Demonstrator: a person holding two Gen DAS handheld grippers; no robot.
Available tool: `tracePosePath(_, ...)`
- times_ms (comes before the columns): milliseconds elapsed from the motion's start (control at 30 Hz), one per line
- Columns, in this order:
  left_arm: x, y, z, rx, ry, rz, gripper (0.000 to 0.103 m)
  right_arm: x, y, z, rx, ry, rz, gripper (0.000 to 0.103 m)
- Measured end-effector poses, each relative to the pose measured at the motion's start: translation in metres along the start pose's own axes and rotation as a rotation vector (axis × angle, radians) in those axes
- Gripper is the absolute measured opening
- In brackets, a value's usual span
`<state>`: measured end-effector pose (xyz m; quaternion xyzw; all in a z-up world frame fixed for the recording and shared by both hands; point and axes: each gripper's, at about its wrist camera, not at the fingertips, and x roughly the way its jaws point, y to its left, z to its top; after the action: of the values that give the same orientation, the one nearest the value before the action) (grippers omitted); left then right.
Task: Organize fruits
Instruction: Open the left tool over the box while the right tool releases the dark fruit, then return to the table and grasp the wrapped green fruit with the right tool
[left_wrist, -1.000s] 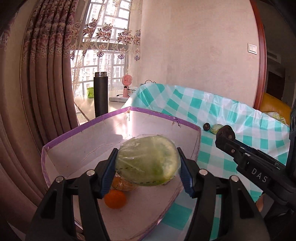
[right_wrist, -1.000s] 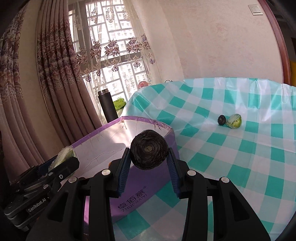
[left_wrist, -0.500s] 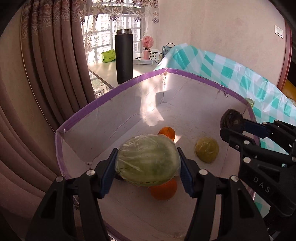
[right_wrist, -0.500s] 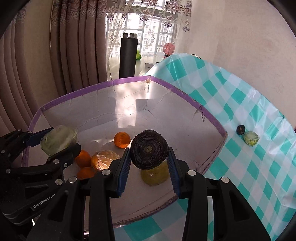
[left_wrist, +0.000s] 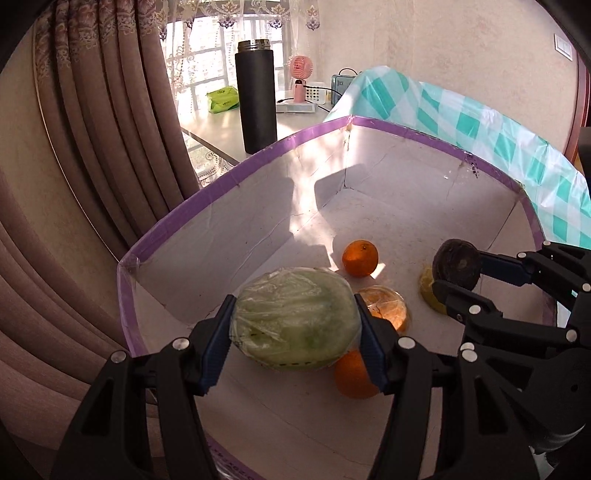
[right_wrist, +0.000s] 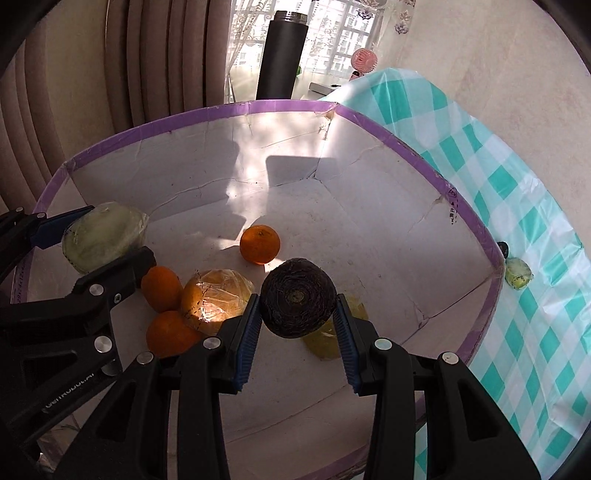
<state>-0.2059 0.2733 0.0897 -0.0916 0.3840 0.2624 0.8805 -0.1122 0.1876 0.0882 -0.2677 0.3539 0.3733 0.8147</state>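
My left gripper (left_wrist: 295, 332) is shut on a pale green fruit wrapped in plastic film (left_wrist: 295, 319), held over the near left part of a white cardboard box with a purple rim (left_wrist: 236, 181). In the right wrist view the same green fruit (right_wrist: 101, 236) shows at the left. My right gripper (right_wrist: 298, 315) is shut on a dark brown round fruit (right_wrist: 297, 297) above the box floor; that dark fruit (left_wrist: 456, 264) appears at the right of the left wrist view. On the box floor lie three oranges (right_wrist: 259, 243), a wrapped orange-yellow fruit (right_wrist: 218, 295) and a yellow fruit (right_wrist: 325, 339), partly hidden.
The box stands on a table with a teal-and-white checked cloth (right_wrist: 517, 184). A small green fruit (right_wrist: 519, 273) and a small dark one (right_wrist: 502, 246) lie on the cloth beyond the box's right wall. A black flask (left_wrist: 256, 99) and a pink fan (left_wrist: 301, 75) stand behind; curtains hang left.
Both grippers have come from outside the box to over its inside and tilted downward, each still holding its fruit. The box floor and its oranges have come into view.
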Motion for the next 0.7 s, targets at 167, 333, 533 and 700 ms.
tracePosePath(167, -0.002, 0.003, 0.001, -0.026, -0.009, 0.0, 0.07, -0.003, -0.001, 0.0, 0.005, -0.012, -0.001, 0.046)
tracePosePath(333, -0.003, 0.003, 0.001, -0.031, -0.017, -0.007, 0.075, -0.008, -0.006, -0.003, 0.022, -0.049, -0.017, 0.057)
tracePosePath(533, -0.008, 0.0, 0.001, -0.036, -0.045, 0.044, 0.086, -0.014, -0.014, -0.009, 0.042, -0.097, 0.005, 0.059)
tracePosePath(700, -0.028, -0.01, 0.007, -0.039, -0.121, 0.072, 0.099, -0.037, -0.041, -0.018, 0.135, -0.223, 0.012, 0.073)
